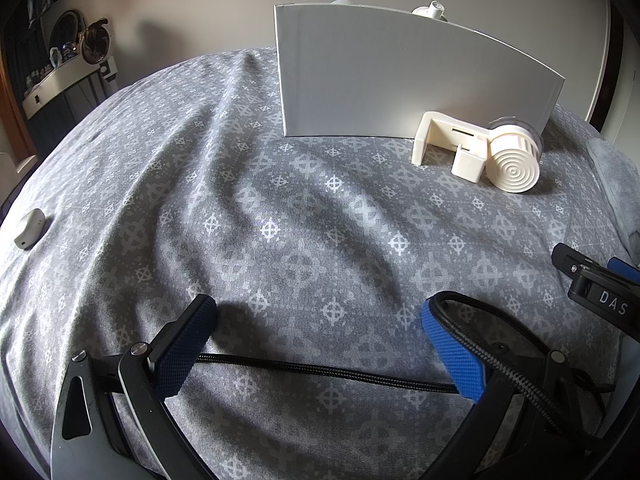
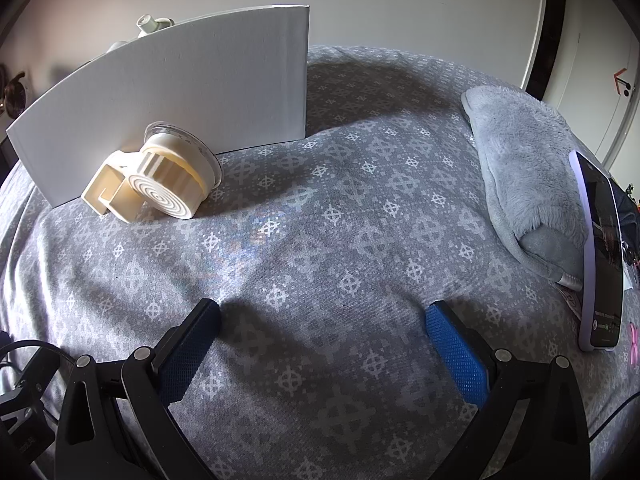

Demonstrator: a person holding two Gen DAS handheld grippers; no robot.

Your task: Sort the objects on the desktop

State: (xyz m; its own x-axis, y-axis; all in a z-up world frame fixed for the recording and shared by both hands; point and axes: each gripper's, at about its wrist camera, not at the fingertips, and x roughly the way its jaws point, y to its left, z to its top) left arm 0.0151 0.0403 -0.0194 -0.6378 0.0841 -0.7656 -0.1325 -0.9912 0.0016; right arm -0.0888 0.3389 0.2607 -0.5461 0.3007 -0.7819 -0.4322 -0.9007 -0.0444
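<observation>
A cream plastic clamp holder with a ribbed round knob (image 1: 480, 150) (image 2: 158, 178) lies on the patterned grey cloth, against the front wall of a white box (image 1: 400, 76) (image 2: 180, 92). White bottle tops (image 1: 430, 10) (image 2: 150, 24) stick up behind that wall. A small pale case (image 1: 28, 228) lies at the far left. My left gripper (image 1: 320, 320) is open near the front, a black braided cable (image 1: 320, 372) running between its fingers. My right gripper (image 2: 322, 320) is open over bare cloth, far from the holder. The right gripper's black side (image 1: 596, 292) shows in the left wrist view.
A grey fluffy cloth (image 2: 524, 168) lies at the right. A phone in a lilac case (image 2: 600, 256) leans beside it. A shelf with a fan (image 1: 80, 60) stands beyond the left edge. A pale wall and door frame are behind.
</observation>
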